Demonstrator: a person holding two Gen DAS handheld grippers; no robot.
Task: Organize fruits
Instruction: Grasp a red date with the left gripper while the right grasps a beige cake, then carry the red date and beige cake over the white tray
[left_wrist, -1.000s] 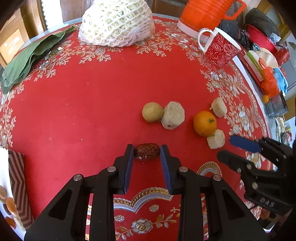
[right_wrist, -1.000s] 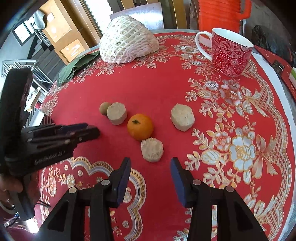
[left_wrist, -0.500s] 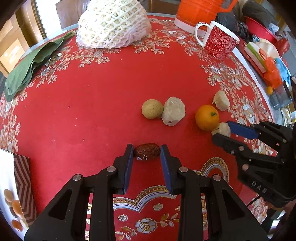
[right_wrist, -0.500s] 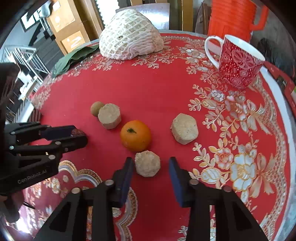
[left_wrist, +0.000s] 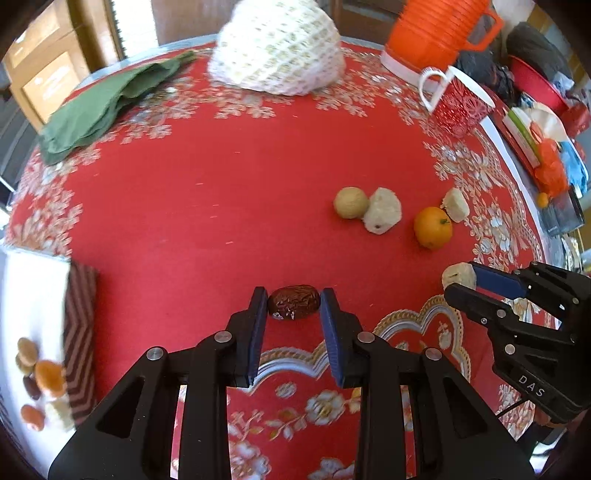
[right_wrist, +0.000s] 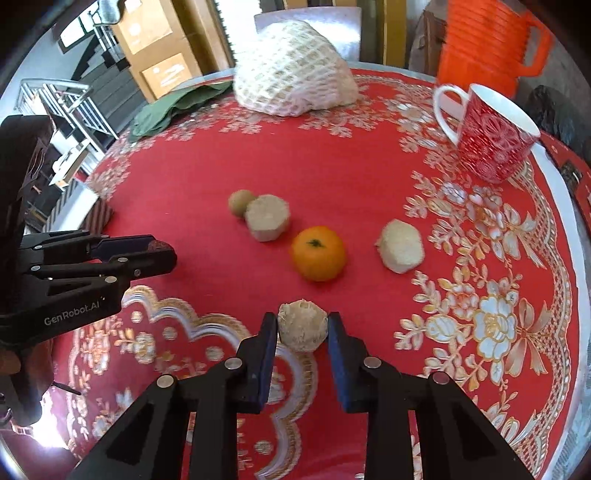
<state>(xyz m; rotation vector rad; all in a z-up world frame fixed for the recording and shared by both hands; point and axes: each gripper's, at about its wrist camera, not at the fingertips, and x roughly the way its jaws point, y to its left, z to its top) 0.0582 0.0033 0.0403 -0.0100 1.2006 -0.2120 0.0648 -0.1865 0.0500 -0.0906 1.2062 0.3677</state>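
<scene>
— What's unclear at the near left? Small blurred fruits (left_wrist: 37, 380) on a white surface, kinds indistinguishable.
— And at the far edge? The orange pitcher (right_wrist: 487, 44) is cropped; clutter (left_wrist: 543, 147) far right stays unreadable.

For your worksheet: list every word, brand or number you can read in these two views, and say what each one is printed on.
"DAS": white letters on the black body of the right gripper, seen from the left wrist view.
"GenRobot.AI": on the black body of the left gripper, seen from the right wrist view.
The cardboard boxes carry pale labels, too blurred to read.
</scene>
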